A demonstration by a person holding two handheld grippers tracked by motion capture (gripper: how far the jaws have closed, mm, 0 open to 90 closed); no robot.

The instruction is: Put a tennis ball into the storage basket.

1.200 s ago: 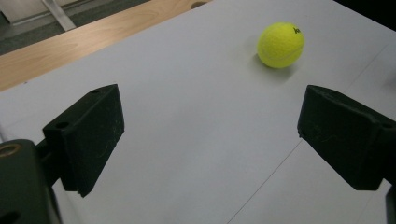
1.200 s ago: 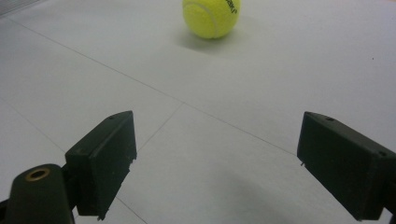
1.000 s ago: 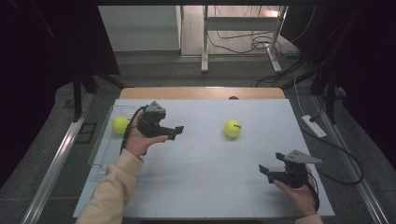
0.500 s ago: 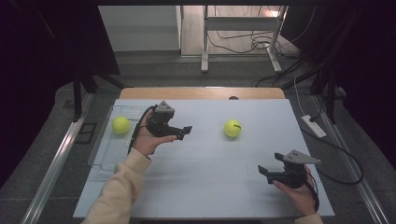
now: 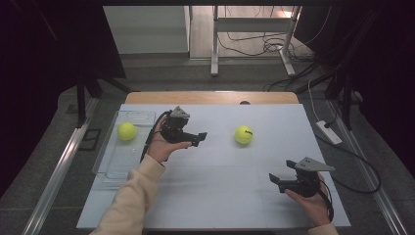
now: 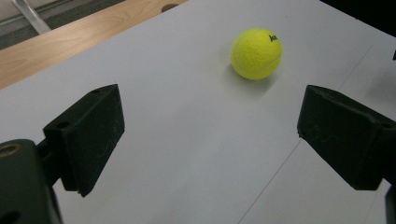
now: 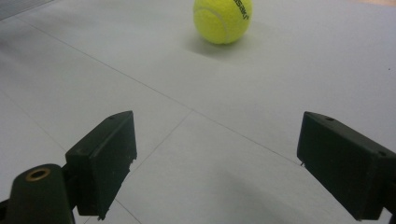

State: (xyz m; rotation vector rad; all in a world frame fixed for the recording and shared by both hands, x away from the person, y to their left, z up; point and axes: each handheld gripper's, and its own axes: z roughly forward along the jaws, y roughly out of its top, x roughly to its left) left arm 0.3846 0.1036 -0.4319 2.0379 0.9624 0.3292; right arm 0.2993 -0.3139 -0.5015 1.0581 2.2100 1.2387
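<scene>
A yellow tennis ball [image 5: 243, 134] lies on the white table top right of centre. It also lies ahead of the jaws in the left gripper view [image 6: 256, 53] and in the right gripper view [image 7: 222, 19]. My left gripper [image 5: 199, 138] is held above the table to the ball's left, pointing at it, open and holding nothing [image 6: 210, 140]. At the near right my right gripper [image 5: 276, 181] is open and holds nothing [image 7: 215, 163], pointing left. A second yellow tennis ball [image 5: 126, 131] sits in the clear tray [image 5: 105, 164] at the left.
The white table top [image 5: 220, 186] has a wooden strip [image 5: 210, 98] along its far edge. A white power strip [image 5: 328, 132] and cables lie on the floor to the right. Metal frame legs [image 5: 214, 44] stand beyond the table.
My left gripper has moved to the right, from beside the tray toward the ball at the centre. The right gripper has stayed where it was.
</scene>
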